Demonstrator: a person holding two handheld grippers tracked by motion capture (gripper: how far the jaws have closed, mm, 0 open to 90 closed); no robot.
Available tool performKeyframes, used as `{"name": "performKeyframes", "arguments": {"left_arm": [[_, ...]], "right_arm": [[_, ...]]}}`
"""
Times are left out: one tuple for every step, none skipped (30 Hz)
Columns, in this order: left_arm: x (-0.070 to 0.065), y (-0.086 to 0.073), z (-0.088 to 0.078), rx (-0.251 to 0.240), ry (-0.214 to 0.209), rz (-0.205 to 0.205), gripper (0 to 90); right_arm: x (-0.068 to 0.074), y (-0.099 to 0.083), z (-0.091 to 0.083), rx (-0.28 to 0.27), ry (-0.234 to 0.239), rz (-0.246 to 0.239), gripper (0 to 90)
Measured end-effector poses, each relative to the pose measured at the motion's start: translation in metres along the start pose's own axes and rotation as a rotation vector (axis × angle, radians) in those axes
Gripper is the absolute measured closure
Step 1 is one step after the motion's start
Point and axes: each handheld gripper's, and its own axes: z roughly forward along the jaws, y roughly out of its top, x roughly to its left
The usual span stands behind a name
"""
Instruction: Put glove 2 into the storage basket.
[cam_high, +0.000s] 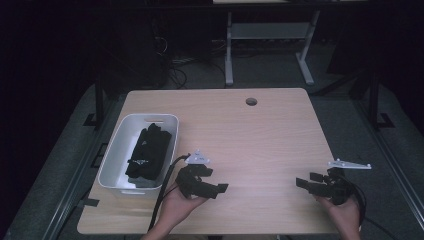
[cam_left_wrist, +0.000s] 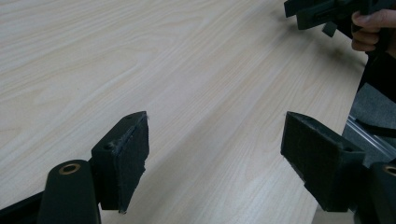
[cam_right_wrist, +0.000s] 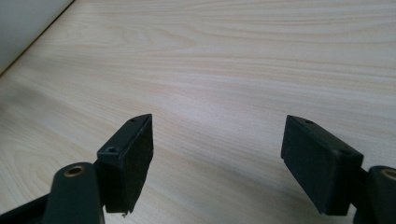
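On the pale wooden table (cam_high: 260, 130), which has a round cable hole (cam_high: 251, 101) near its far edge, the biggest thing is a white plastic bin (cam_high: 116, 155) standing at the left side. Inside the bin lies a bundle of black cloth (cam_high: 149, 150) (the folds are too dark to tell apart), stretched along the bin's length.

Just beside the bin's near right corner, the left gripper (cam_high: 216, 189) is held low above the wood in the person's left hand (cam_high: 180, 205), pointing to the right. Its jaws stand wide apart with nothing but bare tabletop between them, as the left gripper view shows.

Well apart from it, near the table's right edge, the right gripper (cam_high: 303, 183) is held in the right hand (cam_high: 342, 210) and points left toward the other. Its jaws are likewise spread, with bare wood between them in the right gripper view. Neither gripper touches the bin or the cloth.
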Motion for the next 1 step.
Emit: {"name": "performKeyframes", "arguments": {"left_arm": [[-0.0001,-0.0009,0.0001,-0.002,0.002,0.002,23.3]], "right_arm": [[0.0007,-0.0006,-0.0001,-0.001,-0.001,0.0,24.9]]}}
